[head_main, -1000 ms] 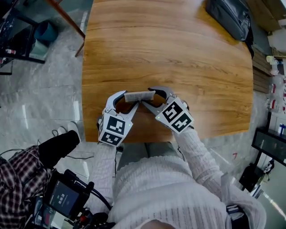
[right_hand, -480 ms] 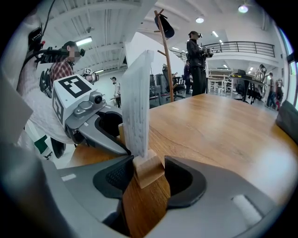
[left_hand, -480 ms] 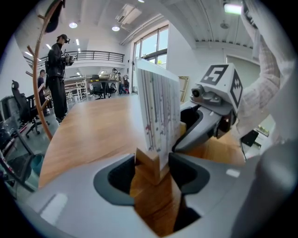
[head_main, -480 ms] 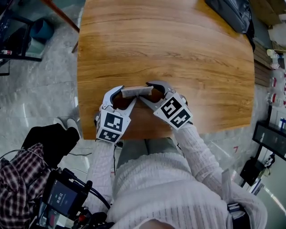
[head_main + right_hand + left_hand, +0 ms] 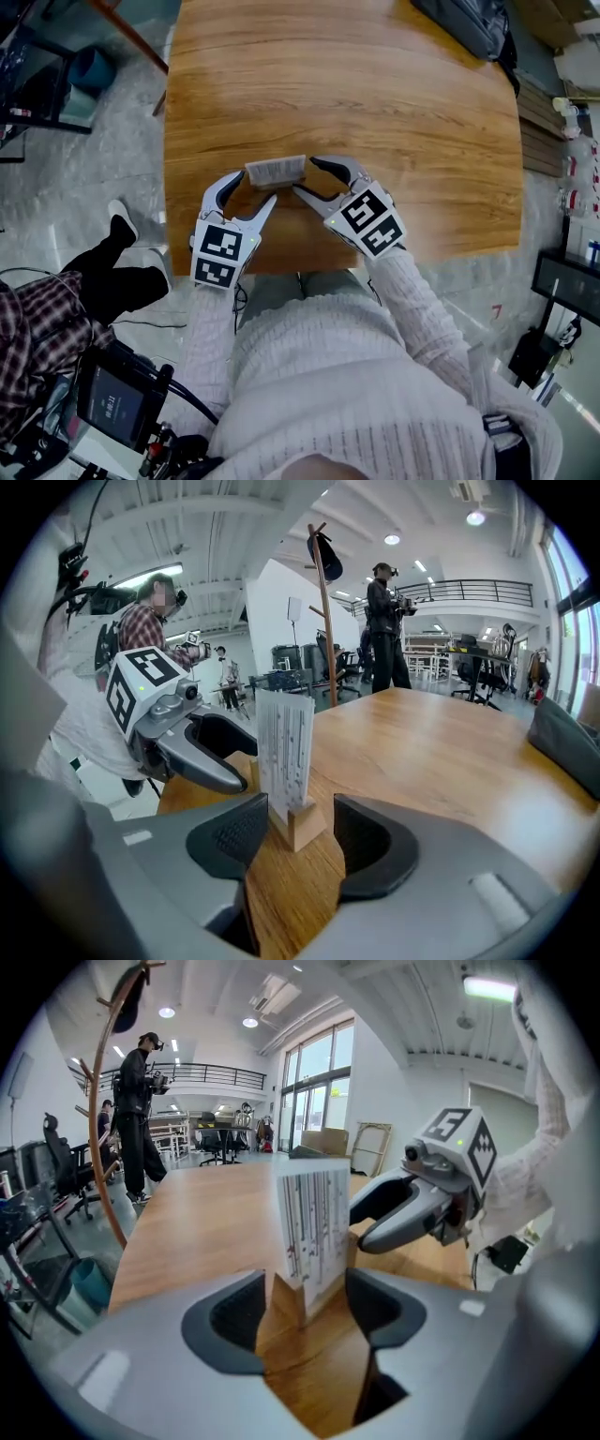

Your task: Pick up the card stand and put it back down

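The card stand (image 5: pixel 276 172), a small wooden block with an upright white card printed with lines, stands on the wooden table (image 5: pixel 375 94) near its front edge. My left gripper (image 5: pixel 255 187) reaches round the stand's left end and my right gripper (image 5: pixel 305 176) round its right end. Both have just been opening, and the stand is between their jaws. In the left gripper view the stand (image 5: pixel 314 1232) sits between the pads of the left gripper (image 5: pixel 305 1302) with gaps on both sides. In the right gripper view the stand's block (image 5: pixel 298 822) rests on the wood, with the right gripper (image 5: pixel 291 832) loose around it.
A dark bag (image 5: pixel 464 23) lies at the table's far right corner. The table's front edge runs just behind my hands. A wooden coat rack (image 5: pixel 323 602) and several people stand beyond the table's left side. A person's dark leg and shoe (image 5: pixel 117 272) are on the floor at left.
Both grippers' jaws now stand wider round the stand's ends, the left most clearly. Both hands have lifted a little. The leg on the floor at left has shifted.
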A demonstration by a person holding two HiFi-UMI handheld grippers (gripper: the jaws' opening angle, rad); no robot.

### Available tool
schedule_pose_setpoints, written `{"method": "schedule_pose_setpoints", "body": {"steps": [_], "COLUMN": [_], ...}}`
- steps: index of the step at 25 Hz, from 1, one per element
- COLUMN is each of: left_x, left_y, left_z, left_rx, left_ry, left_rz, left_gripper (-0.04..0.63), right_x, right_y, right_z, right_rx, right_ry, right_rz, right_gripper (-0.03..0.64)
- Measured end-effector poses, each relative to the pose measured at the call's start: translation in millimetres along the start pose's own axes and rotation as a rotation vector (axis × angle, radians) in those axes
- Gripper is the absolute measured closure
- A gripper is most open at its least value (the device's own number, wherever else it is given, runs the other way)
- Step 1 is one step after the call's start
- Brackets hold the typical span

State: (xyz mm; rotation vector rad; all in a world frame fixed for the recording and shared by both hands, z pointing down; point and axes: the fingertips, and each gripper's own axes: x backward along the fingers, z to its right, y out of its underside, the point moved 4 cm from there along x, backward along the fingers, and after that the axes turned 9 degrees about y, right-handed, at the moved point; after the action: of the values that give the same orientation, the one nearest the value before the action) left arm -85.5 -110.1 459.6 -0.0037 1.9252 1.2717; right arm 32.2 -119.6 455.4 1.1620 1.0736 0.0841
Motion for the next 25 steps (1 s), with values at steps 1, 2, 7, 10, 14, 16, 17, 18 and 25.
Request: {"method": "schedule_pose_setpoints", "body": {"steps": [1,2,7,10,14,16,17,18,25], "left_x": [9,17,42,59,61,61,62,63,60], "left_y": [-2,-4,-27,-41,-61,-63,-64,-65,-69], "left_z": [4,7,19,34,42,45,47,48,54], "left_rx": [0.007,0.009,-0.012,-0.030,-0.073,-0.090,-0.092,-0.090,-0.062], "left_ry": [-0.002,-0.006,-0.044,-0.068,-0.073,-0.060,-0.057,-0.056,-0.029], "left_rz": [0.002,0.003,0.047,0.111,0.189,0.195,0.201,0.210,0.238], "left_gripper": [0.329,0.341,0.406,0.447,0.523,0.545,0.556,0.577,0.586], "right_x": [9,16,47,63,69,72,74,76,83], "right_y": [-3,-5,-27,-39,-53,-59,-62,-64,-72], "right_z": [-4,-7,-12,-21,-20,-23,-24,-25,-27], "right_rx": [-0.006,-0.012,-0.029,-0.025,-0.032,-0.038,-0.044,-0.055,-0.079], "right_ry": [0.000,0.001,0.003,0.005,0.040,0.058,0.066,0.069,0.056], "right_rz": [0.006,0.015,0.103,0.148,0.209,0.248,0.272,0.296,0.338], "right_gripper": [0.399,0.401,0.467,0.505,0.587,0.617,0.617,0.617,0.617]}}
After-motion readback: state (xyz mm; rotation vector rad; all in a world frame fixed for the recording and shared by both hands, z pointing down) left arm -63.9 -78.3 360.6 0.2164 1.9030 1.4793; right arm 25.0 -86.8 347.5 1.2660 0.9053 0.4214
